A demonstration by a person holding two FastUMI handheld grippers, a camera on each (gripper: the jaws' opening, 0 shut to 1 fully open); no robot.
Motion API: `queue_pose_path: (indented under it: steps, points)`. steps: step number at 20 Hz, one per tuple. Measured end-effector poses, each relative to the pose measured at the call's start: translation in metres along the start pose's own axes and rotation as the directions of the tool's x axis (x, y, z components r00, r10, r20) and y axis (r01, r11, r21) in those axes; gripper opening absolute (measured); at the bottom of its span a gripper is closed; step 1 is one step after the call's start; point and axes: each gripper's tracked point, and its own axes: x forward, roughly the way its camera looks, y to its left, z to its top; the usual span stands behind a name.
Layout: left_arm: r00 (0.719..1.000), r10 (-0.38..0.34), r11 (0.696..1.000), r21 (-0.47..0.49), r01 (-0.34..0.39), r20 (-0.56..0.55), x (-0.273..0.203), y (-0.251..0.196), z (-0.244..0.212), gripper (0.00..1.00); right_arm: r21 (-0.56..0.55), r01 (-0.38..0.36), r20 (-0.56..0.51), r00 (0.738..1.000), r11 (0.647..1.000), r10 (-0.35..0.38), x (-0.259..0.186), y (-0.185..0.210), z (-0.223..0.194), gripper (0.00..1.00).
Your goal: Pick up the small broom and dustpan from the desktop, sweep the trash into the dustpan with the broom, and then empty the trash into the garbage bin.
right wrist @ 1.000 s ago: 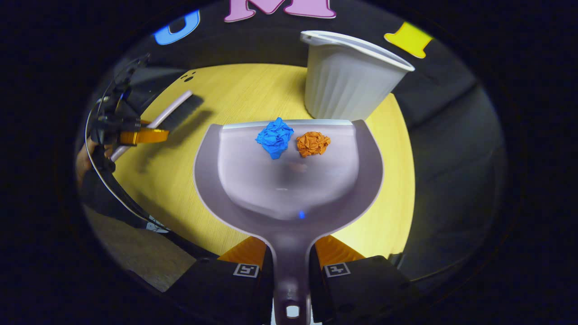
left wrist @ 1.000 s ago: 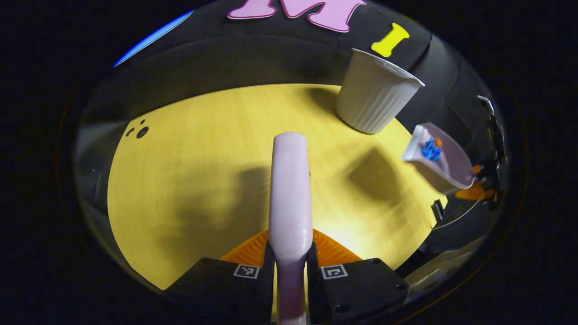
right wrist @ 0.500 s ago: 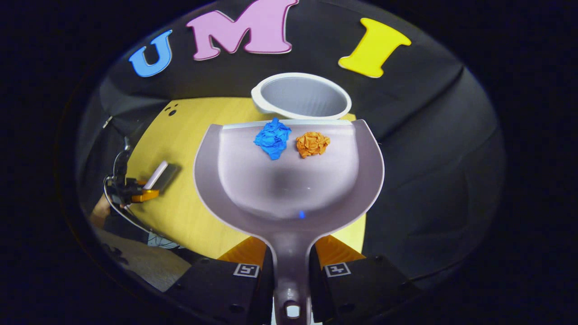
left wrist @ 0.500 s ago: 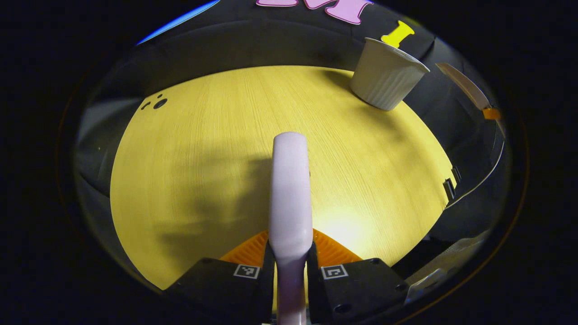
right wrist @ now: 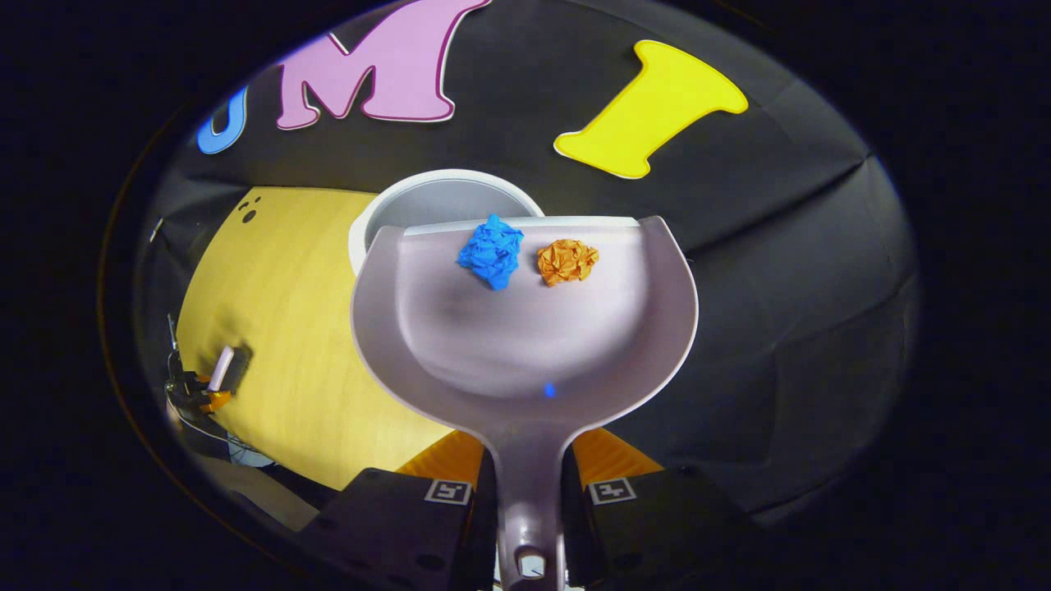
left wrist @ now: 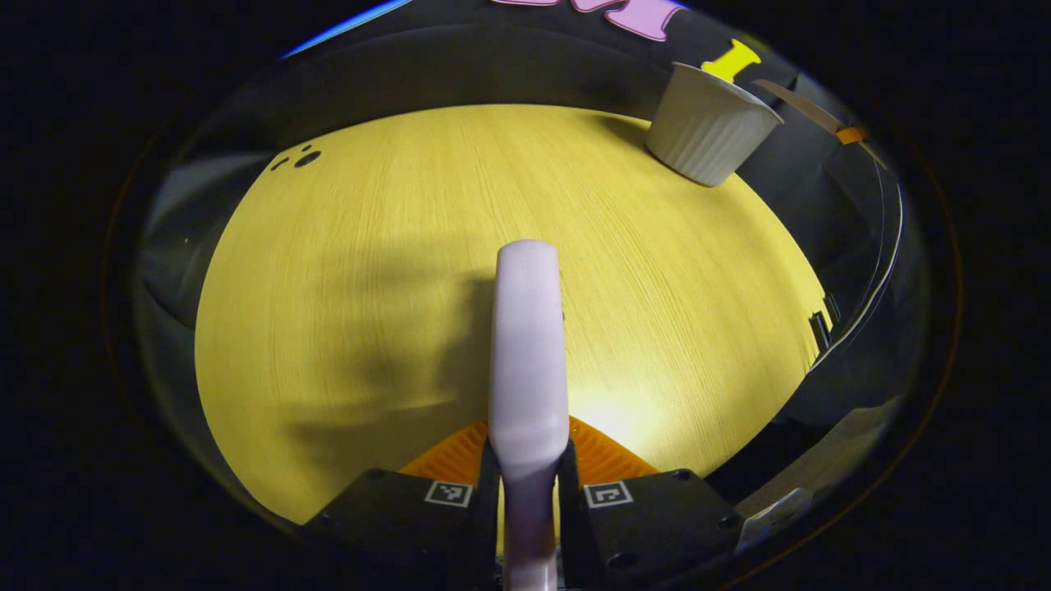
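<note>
My left gripper [left wrist: 528, 472] is shut on the pale lilac handle of the small broom [left wrist: 528, 345], which hangs over the yellow wooden table [left wrist: 369, 271]. In the right gripper view my right gripper [right wrist: 528, 480] is shut on the handle of the lilac dustpan [right wrist: 525, 345], held up in the air. A crumpled blue paper ball [right wrist: 491, 250] and an orange one [right wrist: 567, 261] lie near the pan's front lip. The white ribbed garbage bin [right wrist: 427, 201] stands just beyond and below that lip, partly hidden by it. The bin [left wrist: 710, 123] sits at the table's far right corner.
A thin edge of the dustpan [left wrist: 800, 100] hangs high to the right of the bin in the left gripper view. Small dark holes [left wrist: 305, 158] mark the table's far left. The left gripper with the broom [right wrist: 222, 369] shows small at the table's near left edge.
The right gripper has carried the dustpan up and toward the bin, whose mouth now lies under the pan's lip. The left gripper has drawn back with the broom; the bin looks smaller.
</note>
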Motion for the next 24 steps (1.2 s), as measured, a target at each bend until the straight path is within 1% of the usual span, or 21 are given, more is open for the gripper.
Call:
queue_pose_path:
  steps: [1, 2, 3, 4, 7, 8, 9, 10, 12, 14, 15, 16, 17, 18, 21, 23, 24]
  points:
    - [1.000, 0.004, 1.000, -0.008, -0.004, 0.000, 0.000, 0.002, -0.002, 0.35, -0.025, 0.010, -0.026, 1.000, 1.000, -0.011, -0.005, -0.002, -0.001, 0.37]
    - [1.000, 0.007, 1.000, -0.014, -0.007, 0.000, -0.001, 0.004, -0.004, 0.33, -0.056, 0.021, -0.055, 0.998, 0.998, -0.024, -0.009, -0.008, 0.000, 0.37]
    - [1.000, 0.011, 1.000, -0.019, -0.011, 0.000, -0.001, 0.005, -0.006, 0.33, -0.097, 0.033, -0.088, 0.995, 0.995, -0.042, -0.014, -0.012, -0.001, 0.41]
    - [1.000, 0.013, 1.000, -0.026, -0.013, -0.001, -0.001, 0.006, -0.009, 0.33, -0.140, 0.041, -0.126, 0.990, 0.989, -0.059, -0.016, -0.021, -0.004, 0.37]
    - [1.000, 0.016, 0.999, -0.051, -0.016, -0.005, -0.001, 0.009, -0.012, 0.33, -0.251, 0.058, -0.213, 0.970, 0.966, -0.113, -0.027, -0.036, -0.002, 0.36]
    - [1.000, 0.016, 0.998, -0.058, -0.017, -0.006, -0.002, 0.009, -0.013, 0.35, -0.264, 0.058, -0.228, 0.966, 0.963, -0.121, -0.026, -0.038, 0.000, 0.39]
    - [1.000, 0.018, 0.998, -0.064, -0.018, -0.007, -0.002, 0.009, -0.014, 0.35, -0.269, 0.048, -0.237, 0.965, 0.962, -0.115, -0.027, -0.036, 0.001, 0.36]
    - [1.000, 0.018, 0.998, -0.068, -0.019, -0.007, -0.001, 0.008, -0.015, 0.33, -0.263, 0.040, -0.240, 0.965, 0.964, -0.105, -0.025, -0.034, 0.001, 0.36]
    - [1.000, 0.015, 0.997, -0.076, -0.015, -0.008, 0.001, 0.006, -0.016, 0.35, -0.257, 0.029, -0.239, 0.966, 0.966, -0.093, -0.022, -0.031, 0.002, 0.36]
    - [1.000, 0.015, 0.997, -0.080, -0.016, -0.014, 0.001, 0.007, -0.015, 0.33, -0.256, 0.027, -0.237, 0.967, 0.966, -0.090, -0.021, -0.032, 0.003, 0.36]
    - [1.000, 0.018, 0.997, -0.078, -0.019, -0.015, 0.000, 0.007, -0.014, 0.33, -0.254, 0.029, -0.233, 0.968, 0.967, -0.090, -0.021, -0.033, 0.002, 0.39]
    - [1.000, 0.022, 0.997, -0.072, -0.023, -0.014, 0.000, 0.007, -0.013, 0.34, -0.249, 0.030, -0.225, 0.970, 0.968, -0.088, -0.021, -0.032, 0.004, 0.36]
    - [1.000, 0.026, 0.998, -0.065, -0.026, -0.014, -0.001, 0.007, -0.012, 0.35, -0.244, 0.028, -0.213, 0.974, 0.969, -0.082, -0.020, -0.031, 0.004, 0.36]
    - [0.999, 0.029, 0.998, -0.057, -0.030, -0.014, 0.000, 0.007, -0.011, 0.34, -0.235, 0.022, -0.198, 0.978, 0.972, -0.070, -0.020, -0.028, 0.005, 0.36]
    - [0.999, 0.041, 0.998, -0.055, -0.042, -0.014, -0.002, 0.008, -0.004, 0.35, -0.213, -0.002, -0.134, 0.991, 0.977, -0.027, -0.014, -0.021, 0.008, 0.36]
    - [0.999, 0.047, 0.997, -0.053, -0.047, -0.010, -0.001, 0.006, 0.002, 0.35, -0.194, -0.029, -0.081, 0.997, 0.980, 0.013, -0.015, -0.012, 0.010, 0.36]
    - [0.999, 0.051, 0.997, -0.050, -0.051, -0.009, 0.002, 0.006, 0.004, 0.34, -0.179, -0.047, -0.053, 0.998, 0.983, 0.038, -0.014, -0.006, 0.012, 0.36]
